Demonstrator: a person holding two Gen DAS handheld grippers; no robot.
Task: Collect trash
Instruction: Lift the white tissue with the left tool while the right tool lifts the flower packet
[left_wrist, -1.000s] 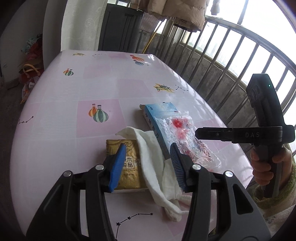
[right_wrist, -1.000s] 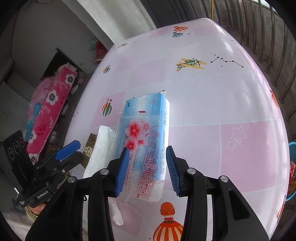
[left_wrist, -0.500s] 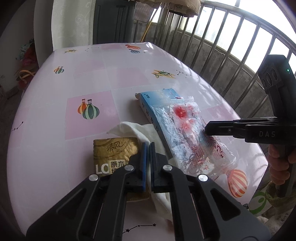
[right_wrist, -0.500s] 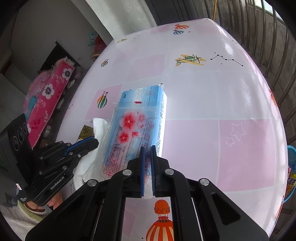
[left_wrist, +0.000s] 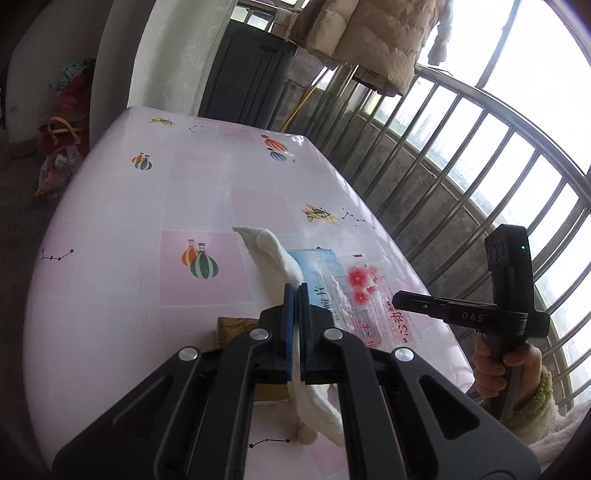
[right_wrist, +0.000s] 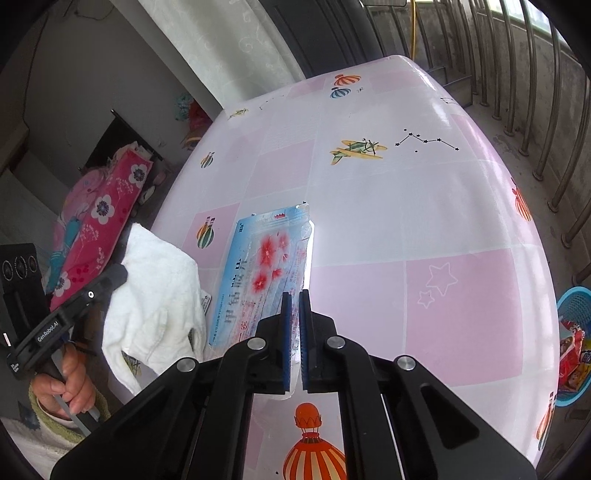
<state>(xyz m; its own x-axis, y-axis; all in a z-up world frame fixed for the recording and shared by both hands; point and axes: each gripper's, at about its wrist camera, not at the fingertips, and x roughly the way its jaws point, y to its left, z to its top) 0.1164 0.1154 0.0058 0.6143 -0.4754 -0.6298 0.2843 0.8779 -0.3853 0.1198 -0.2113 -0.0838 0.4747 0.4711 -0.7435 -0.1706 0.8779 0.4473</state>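
Observation:
My left gripper (left_wrist: 294, 291) is shut on a white cloth (left_wrist: 275, 254) and holds it lifted off the table; the cloth also shows in the right wrist view (right_wrist: 155, 291), hanging from the gripper. My right gripper (right_wrist: 294, 299) is shut on the near edge of a clear plastic wrapper with red flowers (right_wrist: 271, 258), which lies over a blue box (right_wrist: 236, 295). The wrapper (left_wrist: 364, 295) and blue box (left_wrist: 314, 264) lie just right of the cloth. A gold packet (left_wrist: 234, 328) lies on the table under the left gripper.
The pink patterned table (right_wrist: 424, 206) stretches ahead. A metal railing (left_wrist: 480, 155) runs along its right side. A blue basket with wrappers (right_wrist: 574, 339) stands on the floor to the right. Bags and a pink floral bundle (right_wrist: 99, 229) lie on the floor left.
Both grippers went from open to shut, the left on the cloth, the right on the wrapper. The left gripper has since lifted the cloth off the gold packet.

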